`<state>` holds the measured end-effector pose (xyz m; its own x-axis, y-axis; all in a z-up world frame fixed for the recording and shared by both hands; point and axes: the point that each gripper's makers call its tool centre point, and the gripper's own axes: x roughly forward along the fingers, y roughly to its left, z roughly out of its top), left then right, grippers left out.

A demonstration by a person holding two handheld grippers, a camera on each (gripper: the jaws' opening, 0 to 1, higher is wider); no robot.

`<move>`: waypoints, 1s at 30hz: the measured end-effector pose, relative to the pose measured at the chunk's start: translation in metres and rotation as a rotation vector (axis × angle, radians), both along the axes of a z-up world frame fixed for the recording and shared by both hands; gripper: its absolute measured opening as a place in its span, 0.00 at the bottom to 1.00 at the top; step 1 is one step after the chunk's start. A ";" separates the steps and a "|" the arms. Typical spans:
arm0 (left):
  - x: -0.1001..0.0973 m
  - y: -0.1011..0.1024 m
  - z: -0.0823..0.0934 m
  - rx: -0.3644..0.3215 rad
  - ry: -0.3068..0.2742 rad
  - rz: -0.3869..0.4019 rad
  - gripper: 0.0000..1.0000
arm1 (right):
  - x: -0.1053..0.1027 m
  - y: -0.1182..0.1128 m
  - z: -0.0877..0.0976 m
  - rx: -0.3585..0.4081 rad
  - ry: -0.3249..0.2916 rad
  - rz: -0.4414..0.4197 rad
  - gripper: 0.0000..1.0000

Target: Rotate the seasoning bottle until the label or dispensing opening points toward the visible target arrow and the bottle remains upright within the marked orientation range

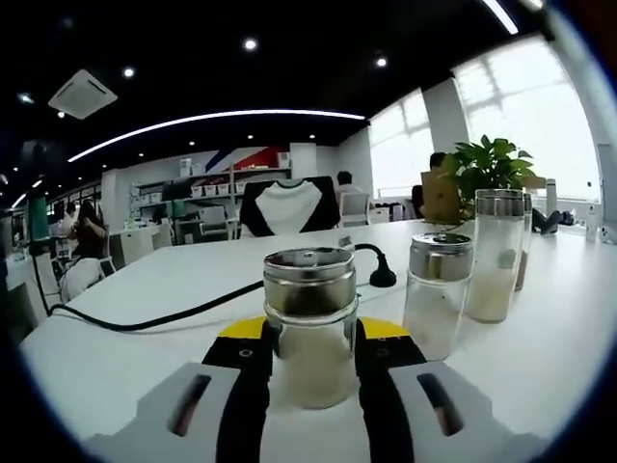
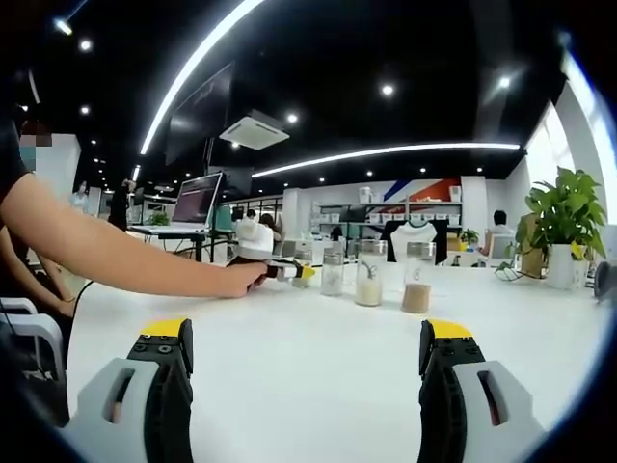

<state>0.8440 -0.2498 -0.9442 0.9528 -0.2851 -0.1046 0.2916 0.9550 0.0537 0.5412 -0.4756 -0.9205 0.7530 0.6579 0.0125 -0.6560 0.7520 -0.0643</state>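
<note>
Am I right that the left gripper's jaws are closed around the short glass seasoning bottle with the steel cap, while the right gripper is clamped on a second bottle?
Not quite. In the right gripper view the right gripper stands wide open over bare white table, holding nothing. The rest holds: in the left gripper view the left gripper has its jaws against both sides of the short glass seasoning bottle with the steel cap.

Glass seasoning bottle (image 1: 310,328), steel cap, upright, pale powder inside
</note>
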 end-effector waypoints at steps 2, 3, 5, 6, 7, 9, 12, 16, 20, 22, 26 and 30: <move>0.000 -0.001 0.000 0.005 -0.002 -0.005 0.35 | 0.000 0.000 0.000 0.000 0.000 0.000 1.00; -0.001 -0.002 0.000 0.003 0.000 -0.013 0.35 | 0.000 0.000 0.000 0.000 -0.001 0.001 1.00; -0.001 -0.003 0.001 -0.002 -0.005 -0.017 0.35 | 0.000 0.000 0.001 0.002 -0.003 0.001 1.00; -0.002 -0.003 0.002 -0.006 -0.009 -0.019 0.35 | 0.000 0.000 0.001 0.004 -0.003 0.001 1.00; -0.002 -0.003 0.003 -0.016 -0.011 -0.022 0.35 | 0.000 0.000 0.001 0.005 -0.003 0.001 1.00; -0.003 -0.002 0.004 -0.023 -0.018 -0.022 0.35 | -0.001 0.000 0.001 0.006 -0.002 0.003 1.00; -0.004 -0.002 0.006 -0.028 -0.025 -0.021 0.35 | -0.001 0.000 0.000 0.001 -0.002 0.005 1.00; -0.005 -0.003 0.008 -0.040 -0.031 -0.028 0.35 | -0.001 0.000 0.001 0.003 -0.003 0.007 1.00; -0.013 -0.004 0.013 -0.061 -0.045 -0.058 0.35 | -0.002 0.001 0.000 0.000 -0.002 0.011 1.00; -0.020 -0.008 0.018 -0.063 -0.074 -0.063 0.35 | -0.002 0.002 0.000 -0.003 -0.002 0.012 1.00; -0.022 -0.003 0.023 -0.105 -0.085 -0.077 0.35 | -0.002 0.004 -0.002 -0.017 0.001 0.018 1.00; -0.029 -0.005 0.022 -0.104 -0.070 -0.098 0.35 | -0.002 0.005 -0.004 -0.035 0.004 0.018 1.00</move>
